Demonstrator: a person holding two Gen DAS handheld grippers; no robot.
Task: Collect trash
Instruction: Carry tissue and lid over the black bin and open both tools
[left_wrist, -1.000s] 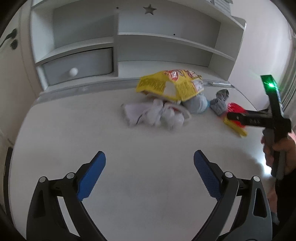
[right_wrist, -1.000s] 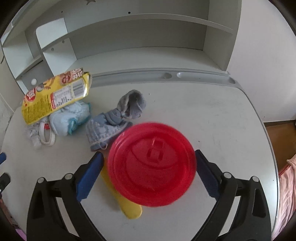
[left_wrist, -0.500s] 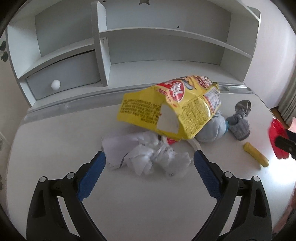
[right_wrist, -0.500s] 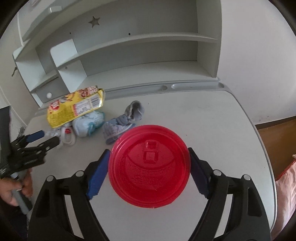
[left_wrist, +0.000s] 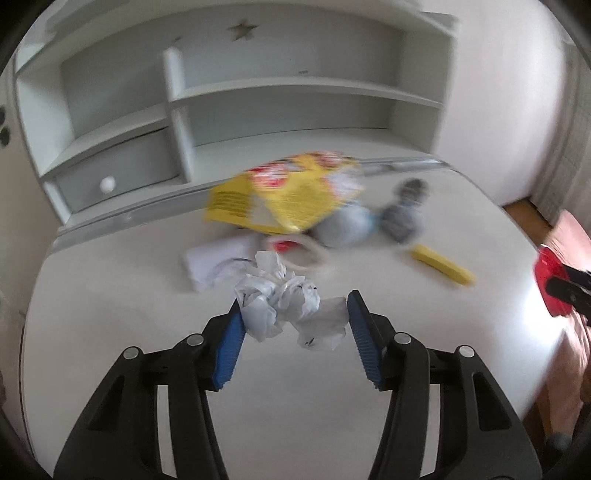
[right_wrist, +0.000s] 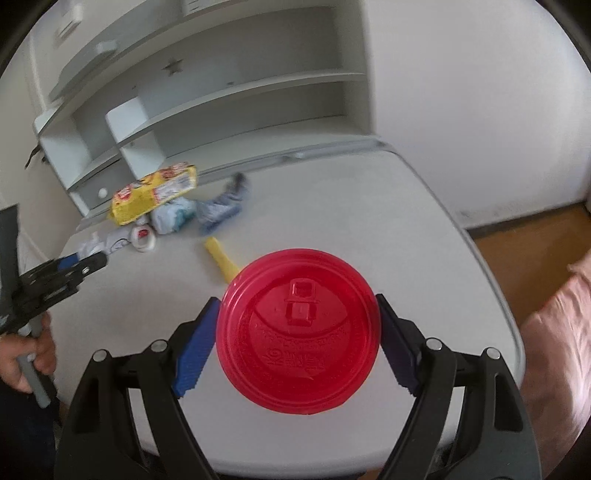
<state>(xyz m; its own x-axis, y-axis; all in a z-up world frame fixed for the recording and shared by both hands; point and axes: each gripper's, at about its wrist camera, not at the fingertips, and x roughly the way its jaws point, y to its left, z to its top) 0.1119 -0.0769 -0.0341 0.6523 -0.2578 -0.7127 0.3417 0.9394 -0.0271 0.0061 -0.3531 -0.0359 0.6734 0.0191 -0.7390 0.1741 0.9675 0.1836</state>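
Observation:
My left gripper (left_wrist: 293, 314) is shut on a crumpled white paper wad (left_wrist: 284, 302) and holds it over the white desk (left_wrist: 110, 302). My right gripper (right_wrist: 297, 325) is shut on a red plastic lid (right_wrist: 297, 332) and holds it above the desk's front right part. The lid also shows at the right edge of the left wrist view (left_wrist: 550, 273). On the desk lie a yellow snack bag (left_wrist: 288, 192), flat white paper (left_wrist: 214, 258), a white ring with a red centre (left_wrist: 295, 251), a pale blue bundle (left_wrist: 343, 229), a grey sock (left_wrist: 406, 214) and a yellow stick (left_wrist: 443, 264).
A white shelf unit (left_wrist: 258, 92) with a grey drawer (left_wrist: 118, 173) stands along the desk's back edge. The left gripper shows at the left of the right wrist view (right_wrist: 66, 273). Wooden floor (right_wrist: 528, 243) and pink bedding (right_wrist: 554, 332) lie to the right.
My left gripper closed on the paper wad and lifted it back from the pile. My right gripper rose and pulled back with the red lid, uncovering the yellow stick.

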